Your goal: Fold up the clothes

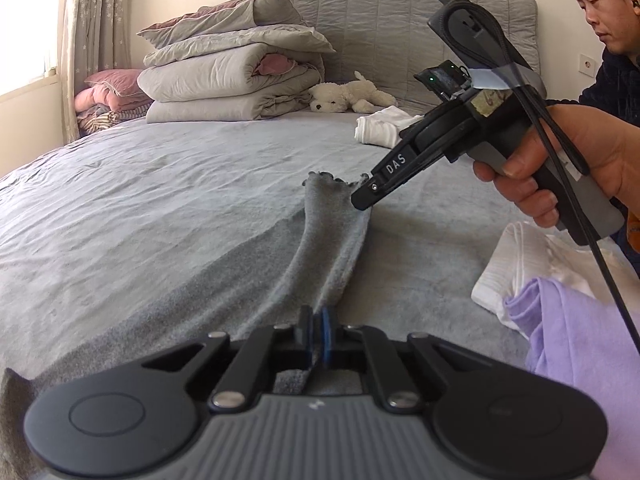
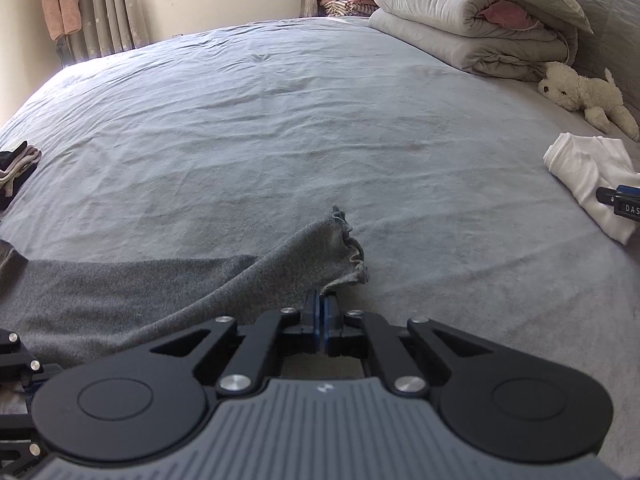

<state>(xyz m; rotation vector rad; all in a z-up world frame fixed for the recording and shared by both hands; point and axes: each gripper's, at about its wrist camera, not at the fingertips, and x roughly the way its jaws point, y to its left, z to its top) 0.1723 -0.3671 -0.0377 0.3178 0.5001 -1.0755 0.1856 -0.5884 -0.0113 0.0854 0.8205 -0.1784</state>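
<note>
A dark grey knit garment lies on the bed, one sleeve lifted between my two grippers. My left gripper is shut on the sleeve near its base. My right gripper is shut on the frilled cuff end and holds it a little above the bed. In the right wrist view the right gripper pinches the cuff, and the garment's body spreads out to the left.
Folded white clothes and a plush dog lie near the headboard. A white garment and a purple one lie at the right. Stacked duvets are at the bed's head. Dark clothes lie at the left edge.
</note>
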